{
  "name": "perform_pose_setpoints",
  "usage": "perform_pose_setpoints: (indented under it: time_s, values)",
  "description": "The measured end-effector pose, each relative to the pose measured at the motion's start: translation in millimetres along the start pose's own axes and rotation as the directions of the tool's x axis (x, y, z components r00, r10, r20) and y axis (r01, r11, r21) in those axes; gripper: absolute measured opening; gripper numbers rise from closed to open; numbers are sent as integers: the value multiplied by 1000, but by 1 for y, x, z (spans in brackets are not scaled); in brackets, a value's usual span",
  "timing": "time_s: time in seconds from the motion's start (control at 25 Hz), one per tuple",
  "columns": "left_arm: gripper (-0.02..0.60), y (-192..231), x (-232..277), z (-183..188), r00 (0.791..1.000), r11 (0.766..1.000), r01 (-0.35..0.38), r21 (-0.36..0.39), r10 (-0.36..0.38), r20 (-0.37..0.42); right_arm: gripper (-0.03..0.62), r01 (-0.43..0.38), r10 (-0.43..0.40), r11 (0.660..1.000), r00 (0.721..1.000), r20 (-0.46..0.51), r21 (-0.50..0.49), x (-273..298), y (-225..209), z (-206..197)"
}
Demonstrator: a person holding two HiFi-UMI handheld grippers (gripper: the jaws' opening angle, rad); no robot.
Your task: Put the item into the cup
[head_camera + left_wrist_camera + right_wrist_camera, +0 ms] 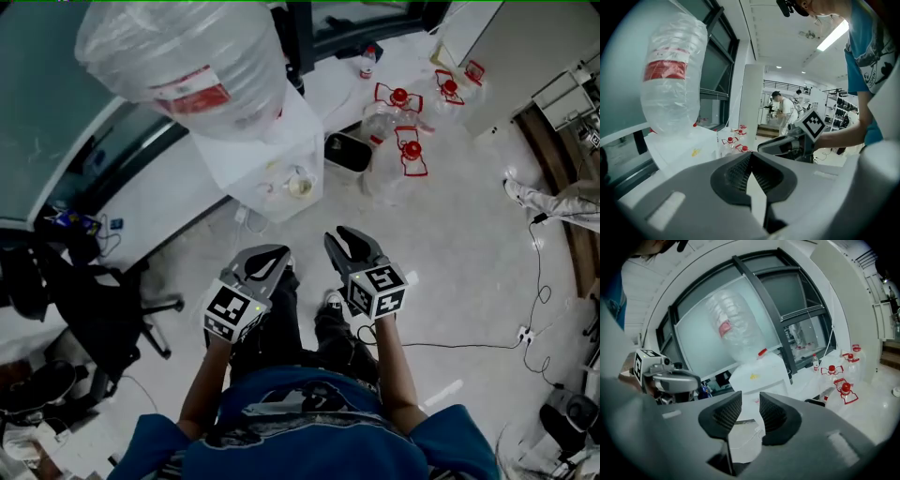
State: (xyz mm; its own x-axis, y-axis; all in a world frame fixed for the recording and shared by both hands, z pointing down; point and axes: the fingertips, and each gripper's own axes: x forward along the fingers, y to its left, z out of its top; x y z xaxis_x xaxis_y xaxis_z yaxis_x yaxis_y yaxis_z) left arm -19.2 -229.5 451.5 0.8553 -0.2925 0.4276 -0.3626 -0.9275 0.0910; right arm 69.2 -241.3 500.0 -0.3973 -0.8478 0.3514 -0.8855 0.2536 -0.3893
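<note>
A white water dispenser point(281, 141) with a big clear bottle point(187, 56) on top stands in front of me. In its alcove sits a small pale round thing point(300, 186) that looks like a cup; I cannot make out a separate item. My left gripper point(270, 257) hangs at waist height short of the dispenser, its jaw tips touching and nothing between them point(750, 157). My right gripper point(342, 236) is beside it at the same height, open with a narrow empty gap point(750, 401). Through that gap the dispenser point(759, 376) shows.
Several clear bottles with red caps point(403, 141) stand on the floor to the right of the dispenser, next to a black box point(347, 152). A black office chair point(103, 309) is at my left. A cable point(539, 281) runs across the floor at the right.
</note>
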Motion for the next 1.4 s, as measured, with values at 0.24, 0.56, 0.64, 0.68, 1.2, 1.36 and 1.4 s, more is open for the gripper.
perform_pose_setpoints:
  time_s: [0.24,0.56,0.64,0.68,1.2,1.36,1.4]
  values:
    - [12,-42,-15,15,990,991,-114,-64,119,78,103,-141,141,990,989,33,8,-65,36,20]
    - [12,-94,-28,20,980,983,-174,-64,179,84,100,-234,235,972,971,41,-26,-115,60,25]
    - [12,-96,-37,19,976,976,-183,-115,194,98,97,-243,245,969,969,45,-38,-117,66,27]
    - [12,-96,-42,20,974,973,-189,-133,203,105,94,-247,249,968,967,46,-47,-117,69,29]
    - [12,-114,-126,-6,935,940,-305,-154,326,138,49,-265,266,957,964,-1,-116,-120,120,7]
    - [12,-126,-161,-20,922,930,-324,-174,352,161,16,-288,284,951,957,-56,-114,-129,160,-14]
    - [12,-130,-167,-24,921,929,-324,-178,353,167,5,-289,283,950,957,-68,-115,-133,168,-20]
